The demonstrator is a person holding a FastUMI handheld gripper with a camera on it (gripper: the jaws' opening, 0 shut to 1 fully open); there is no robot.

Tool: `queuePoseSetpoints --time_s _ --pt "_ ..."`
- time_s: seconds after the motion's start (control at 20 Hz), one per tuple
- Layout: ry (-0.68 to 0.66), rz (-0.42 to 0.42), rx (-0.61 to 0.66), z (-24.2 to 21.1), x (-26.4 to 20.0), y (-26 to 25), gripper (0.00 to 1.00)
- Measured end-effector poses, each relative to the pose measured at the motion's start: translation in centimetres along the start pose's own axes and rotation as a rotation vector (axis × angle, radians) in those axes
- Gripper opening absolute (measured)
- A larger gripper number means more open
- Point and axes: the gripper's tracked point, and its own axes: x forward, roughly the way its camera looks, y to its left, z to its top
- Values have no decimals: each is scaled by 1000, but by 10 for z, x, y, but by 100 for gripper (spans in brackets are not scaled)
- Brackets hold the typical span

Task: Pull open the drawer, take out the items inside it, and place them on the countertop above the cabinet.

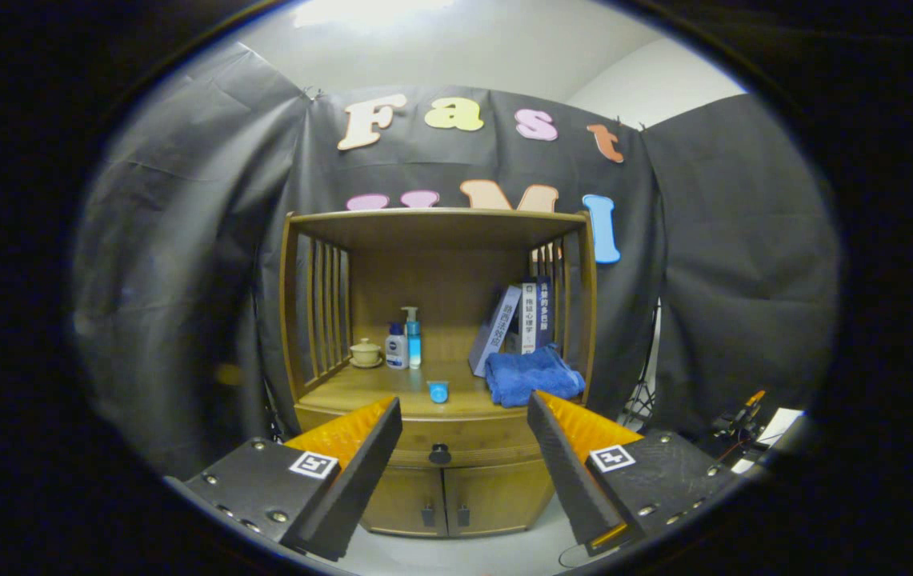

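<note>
From where I steer, the wooden cabinet point(436, 336) sits in the middle of the frame, straight ahead of the gripper point(464, 416), whose fingers stand wide apart with nothing between them but open air.

Going left to right along the countertop point(360, 392): a small lidded cup point(365, 352) at the left, then two pump bottles point(406, 342) side by side, a small blue item point(439, 391) near the front edge at centre, a folded blue towel point(532, 374) to its right, and books point(522, 320) leaning behind the towel.

Just below the countertop, lower centre of the frame, the drawer point(456, 444) looks shut, its front flush with the cabinet. Its dark knob point(440, 454) lies between the two fingers and beyond their tips, a little left of the midline. The drawer front runs side to side across my view, so I judge a pull would come straight back toward me.

A shut drawer with things on the countertop fits either a drawer holding items or one emptied and closed again; I cannot tell which.
</note>
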Motion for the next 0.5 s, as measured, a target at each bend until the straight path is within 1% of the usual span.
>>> queuePoseSetpoints --time_s 0.1,0.35,0.5 --pt "7 10 7 1 2 -4 99" --pt "61 14 14 -16 8 -19 99" --pt "72 -8 3 -24 12 -29 99"
